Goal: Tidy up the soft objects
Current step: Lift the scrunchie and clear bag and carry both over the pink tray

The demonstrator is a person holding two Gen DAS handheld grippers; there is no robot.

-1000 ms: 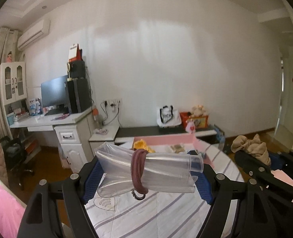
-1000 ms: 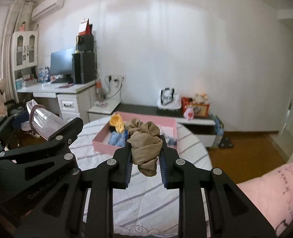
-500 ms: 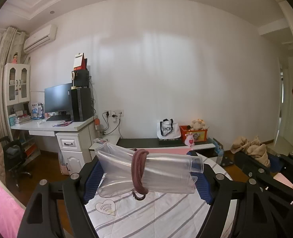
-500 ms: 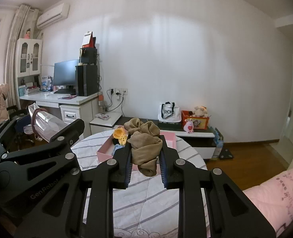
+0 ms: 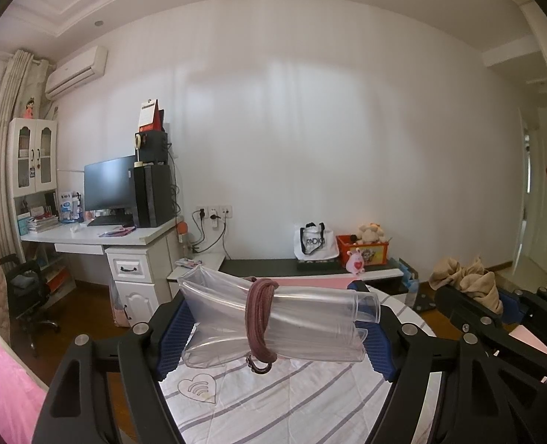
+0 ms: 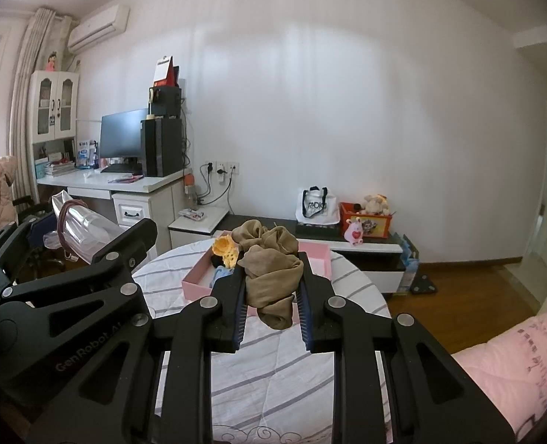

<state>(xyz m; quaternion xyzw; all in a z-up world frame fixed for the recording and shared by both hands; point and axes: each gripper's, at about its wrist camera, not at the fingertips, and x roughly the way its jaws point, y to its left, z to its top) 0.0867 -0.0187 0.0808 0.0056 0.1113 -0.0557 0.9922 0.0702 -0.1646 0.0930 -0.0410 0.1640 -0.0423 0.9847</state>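
The left tongs (image 5: 273, 333) stand wide, their blue pads pressed against the two ends of a clear plastic bag (image 5: 273, 318) rolled into a tube and bound round the middle by a maroon hair tie (image 5: 260, 323) — the bag lies crosswise between the pads, held above the striped cloth of the round desk (image 5: 273, 407).

The right tongs (image 6: 271, 292) are drawn narrow and clamp a bunched tan scrunchie (image 6: 271, 270), which bulges above the pads and hangs down below them. Just beyond these tongs, on the same desk (image 6: 273, 377), sits a pink box (image 6: 319, 255); inside it, left of the tongs' tips, lie a yellow knitted piece (image 6: 223, 248) and something pale blue (image 6: 220, 273), partly hidden.

From the right wrist view the left tongs and their bag show off to the left, apart from the box. From the left wrist view the scrunchie shows far to the right, and only the box's far rim shows above the bag.
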